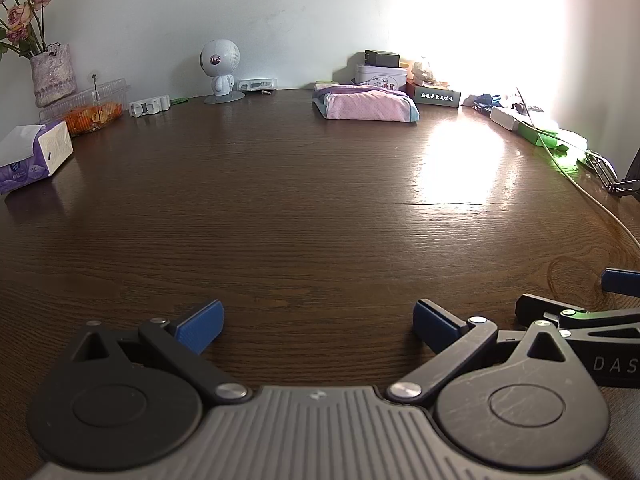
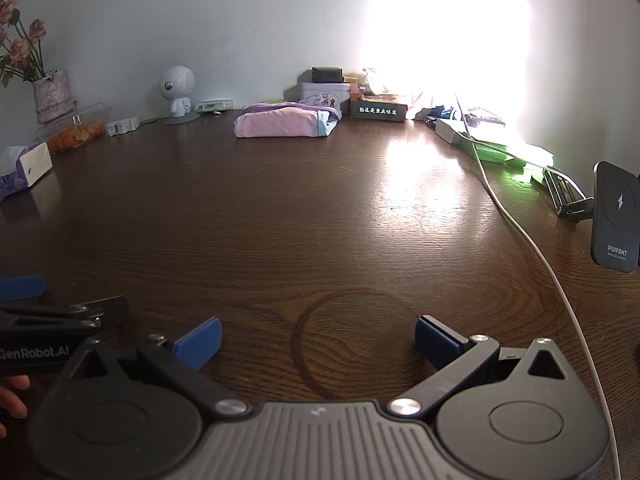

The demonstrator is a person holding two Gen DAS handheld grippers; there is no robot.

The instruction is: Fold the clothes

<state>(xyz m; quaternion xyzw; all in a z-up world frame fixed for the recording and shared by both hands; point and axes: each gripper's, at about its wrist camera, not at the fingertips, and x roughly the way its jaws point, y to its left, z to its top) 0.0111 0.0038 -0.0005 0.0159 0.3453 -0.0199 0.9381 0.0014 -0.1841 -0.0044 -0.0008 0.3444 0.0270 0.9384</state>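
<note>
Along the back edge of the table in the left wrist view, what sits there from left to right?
Pale vase of dried roses → clear plastic container of orange food → white round-headed robot figurine → folded pink clothes → dark green box with white lettering.

Bare table (image 1: 304,200) ahead; folded clothes (image 1: 366,106) far back, white cable (image 2: 532,240) along right.
</note>
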